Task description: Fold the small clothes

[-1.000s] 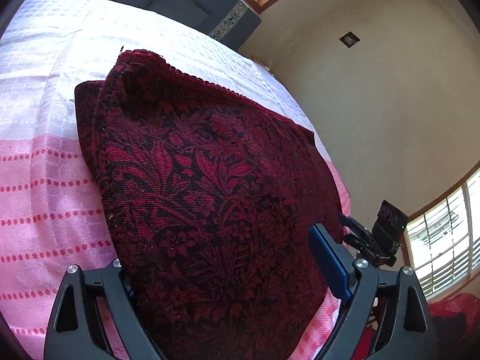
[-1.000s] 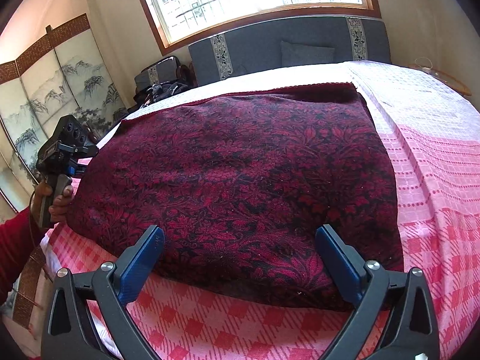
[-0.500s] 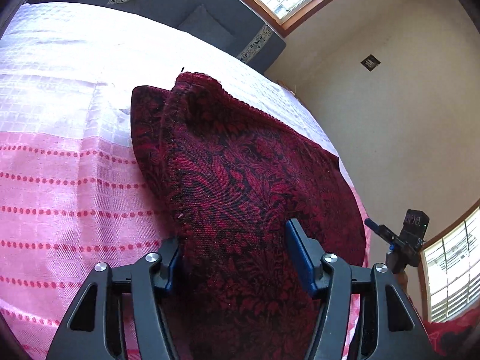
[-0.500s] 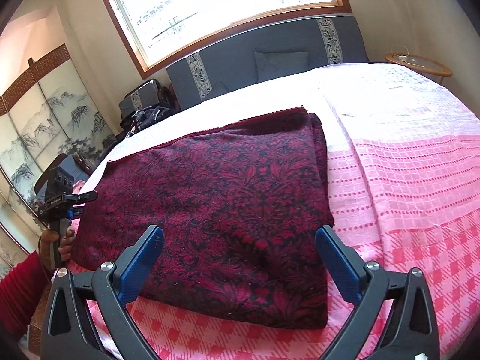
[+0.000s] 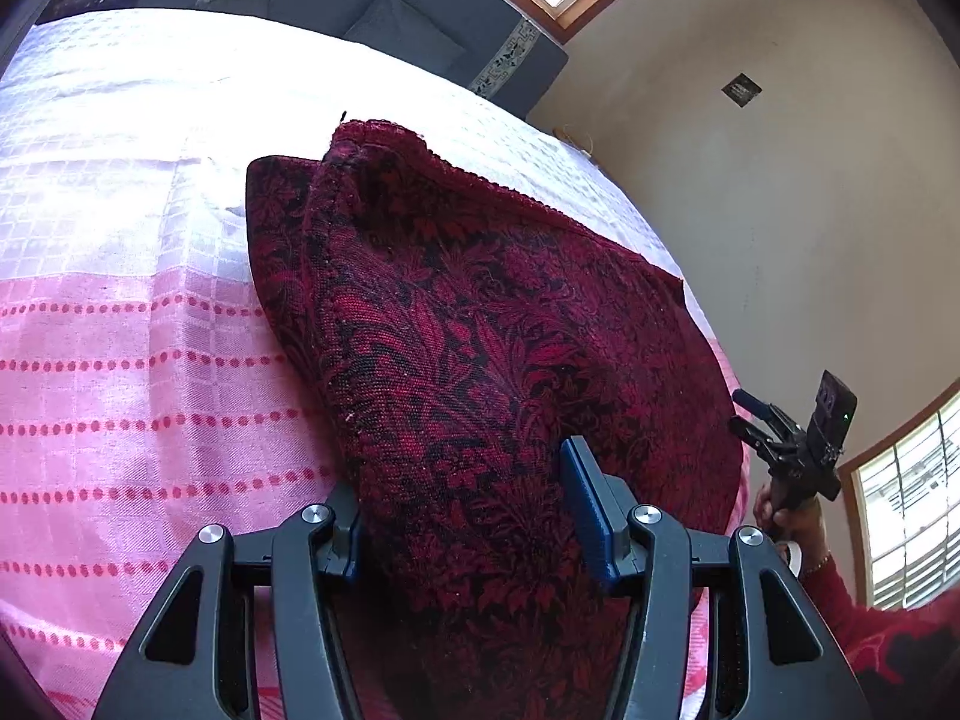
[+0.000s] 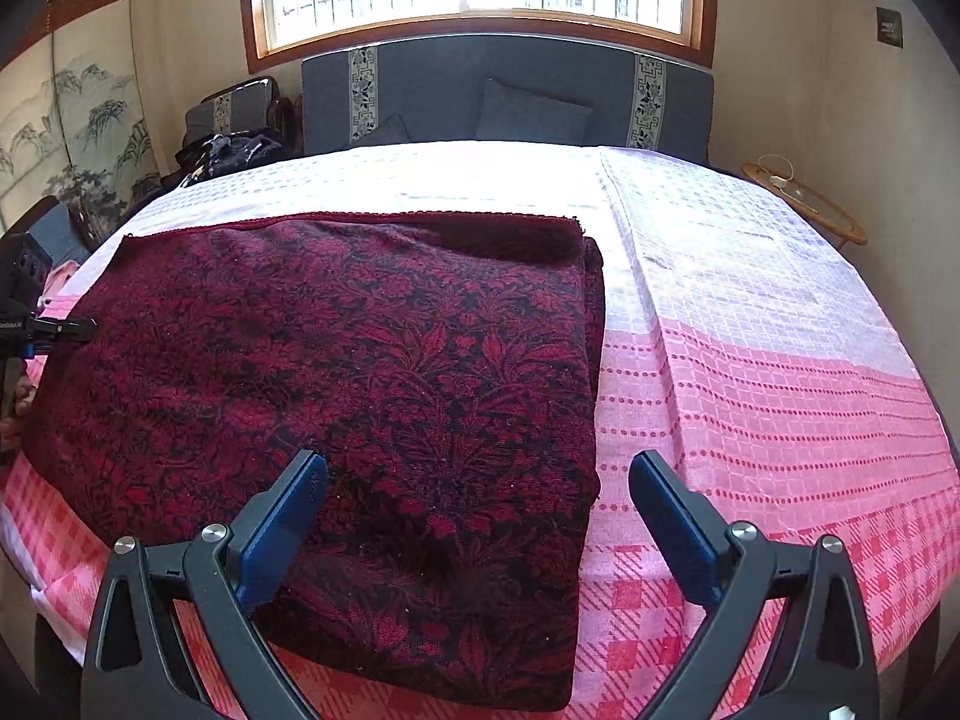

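A dark red floral cloth (image 6: 360,396) lies folded on the pink and white bedspread (image 6: 768,372). In the left wrist view the cloth (image 5: 480,348) fills the middle. My left gripper (image 5: 468,516) has its jaws partly closed around the cloth's near edge, which bulges up between the blue pads (image 5: 585,504). My right gripper (image 6: 474,510) is open and empty, hovering over the cloth's near right corner. The right gripper also shows at the far right of the left wrist view (image 5: 780,438), and the left one at the left edge of the right wrist view (image 6: 36,324).
A grey upholstered headboard (image 6: 510,102) with cushions stands at the far end of the bed under a window. A painted screen (image 6: 66,138) is at the left, a small round table (image 6: 804,204) at the right. Bare bedspread lies right of the cloth.
My left gripper's jaws have narrowed around the cloth's edge. My right gripper has pulled back and swung right, staying open; the cloth now looks smaller and lies flat.
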A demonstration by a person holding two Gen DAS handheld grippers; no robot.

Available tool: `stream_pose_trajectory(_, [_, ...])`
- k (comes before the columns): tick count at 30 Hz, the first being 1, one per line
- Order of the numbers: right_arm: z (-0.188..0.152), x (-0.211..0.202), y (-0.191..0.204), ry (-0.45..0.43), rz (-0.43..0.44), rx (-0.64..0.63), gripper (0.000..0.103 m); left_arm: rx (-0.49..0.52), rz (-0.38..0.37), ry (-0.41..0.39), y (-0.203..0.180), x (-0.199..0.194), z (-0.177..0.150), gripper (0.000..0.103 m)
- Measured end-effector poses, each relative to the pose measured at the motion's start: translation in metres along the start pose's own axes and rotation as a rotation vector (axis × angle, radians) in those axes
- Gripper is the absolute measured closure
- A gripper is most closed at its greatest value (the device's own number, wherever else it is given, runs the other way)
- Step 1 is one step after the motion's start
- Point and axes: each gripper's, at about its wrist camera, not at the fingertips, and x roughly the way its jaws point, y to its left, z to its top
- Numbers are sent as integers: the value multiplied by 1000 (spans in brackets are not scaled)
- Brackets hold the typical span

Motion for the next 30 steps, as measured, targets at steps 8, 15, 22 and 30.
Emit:
stream_pose_trajectory(8, [-1,9,8,27,-21,-28,3,64,70,14,-20,1,5,57])
stream_pose_trajectory(15, [-3,14,11,49,-21,-27,3,79,132,-25,-41,-3,3,64])
stream_pose_trajectory(22, [3,11,10,43,-29,-23,3,90,167,-26,-46,-3,2,64])
stream_pose_trajectory(30, [11,3,24,24,-39,-65,3,97,197,-30,-51,4,1,64])
